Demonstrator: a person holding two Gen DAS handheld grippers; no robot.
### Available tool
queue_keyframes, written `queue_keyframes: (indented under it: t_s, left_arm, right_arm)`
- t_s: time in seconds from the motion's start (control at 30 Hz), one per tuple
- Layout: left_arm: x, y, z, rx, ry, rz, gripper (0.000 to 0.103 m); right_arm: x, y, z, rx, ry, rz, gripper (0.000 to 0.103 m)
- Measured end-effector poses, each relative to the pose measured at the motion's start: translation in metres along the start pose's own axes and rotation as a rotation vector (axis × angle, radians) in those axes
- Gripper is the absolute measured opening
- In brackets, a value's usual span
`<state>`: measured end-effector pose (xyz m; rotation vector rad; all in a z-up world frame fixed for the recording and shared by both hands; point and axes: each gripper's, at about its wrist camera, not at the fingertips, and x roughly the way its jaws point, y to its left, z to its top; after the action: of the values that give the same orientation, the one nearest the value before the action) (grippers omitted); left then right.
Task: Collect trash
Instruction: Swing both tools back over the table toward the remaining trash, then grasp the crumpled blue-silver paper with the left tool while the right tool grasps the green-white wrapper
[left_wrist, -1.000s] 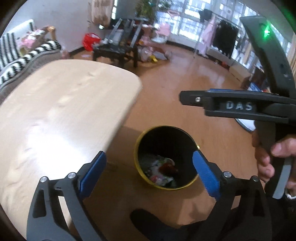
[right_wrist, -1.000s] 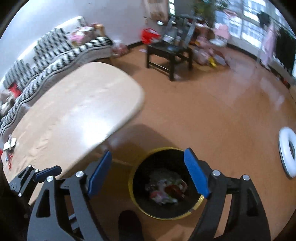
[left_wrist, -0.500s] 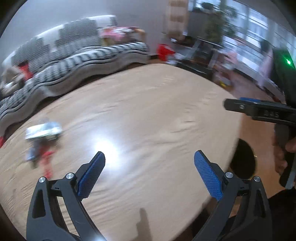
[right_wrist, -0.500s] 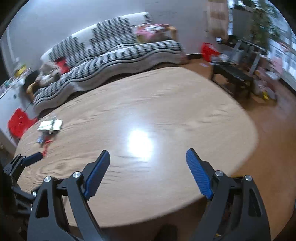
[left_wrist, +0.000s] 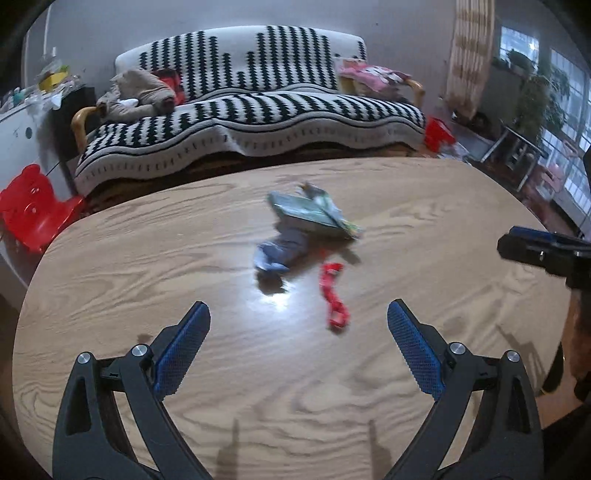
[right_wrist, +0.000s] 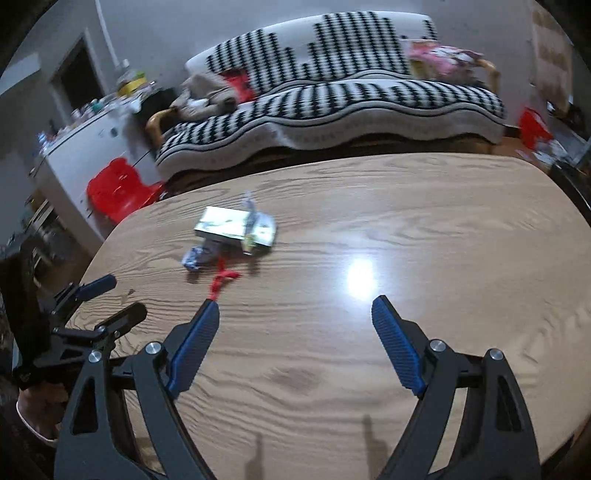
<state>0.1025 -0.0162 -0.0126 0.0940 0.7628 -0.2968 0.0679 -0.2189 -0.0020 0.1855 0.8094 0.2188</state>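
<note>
Behind the counter I see a striped sofa with black and white lines. Some clothes lie on its left end and pink things sit on its right end. Two red plastic stools show too: one on the floor to the left of the sofa and another near its right end. Windows and plants fill the far right of the left view.

My counter is a big oval of light wood, and a bright spot of light shines on it. Three bits of trash lie close together near the middle. One is a flat shiny packet with green on it. Just in front of it is a blue crumpled wrapper, touching the packet or tucked a bit under it. Next to that is a thin red strip, which points toward me. All of it looks a little blurry.

My left tongs are wide, with nothing between the blue pads. They hang over the bare wood, and the red strip's end is just ahead of them.

My right tongs are wide as well and hold nothing. In the right view the trash sits up and to the left of them, and the red strip's near end is just above the tip of the left pad. I can see each tool from the other camera, off at the side edge, with a bit of a sleeve low on the left.
</note>
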Motion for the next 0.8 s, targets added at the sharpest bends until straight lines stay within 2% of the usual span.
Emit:
queue_keyframes:
  t_s: [0.1, 0.3, 0.47, 0.7, 0.8]
  left_arm:
    - [0.015, 0.015, 0.004, 0.002, -0.011, -0.004, 0.094]
    - [0.066, 0.023, 0.014, 0.026, 0.04, 0.015, 0.094]
    - [0.095, 0.025, 0.023, -0.011, 0.075, 0.012, 0.094]
    - [0.118, 0.024, 0.032, -0.014, 0.092, 0.009, 0.094]
    - [0.123, 0.023, 0.033, 0.0, 0.101, 0.006, 0.092]
  right_arm:
    - [0.023, 0.014, 0.01, -0.01, 0.009, 0.032, 0.081]
    - [0.071, 0.027, 0.034, 0.006, 0.025, 0.065, 0.073]
    - [0.114, 0.026, 0.047, 0.027, 0.063, 0.06, 0.062]
    - [0.159, 0.019, 0.058, 0.061, 0.111, 0.101, 0.059]
    - [0.171, 0.021, 0.058, 0.059, 0.141, 0.123, 0.045]
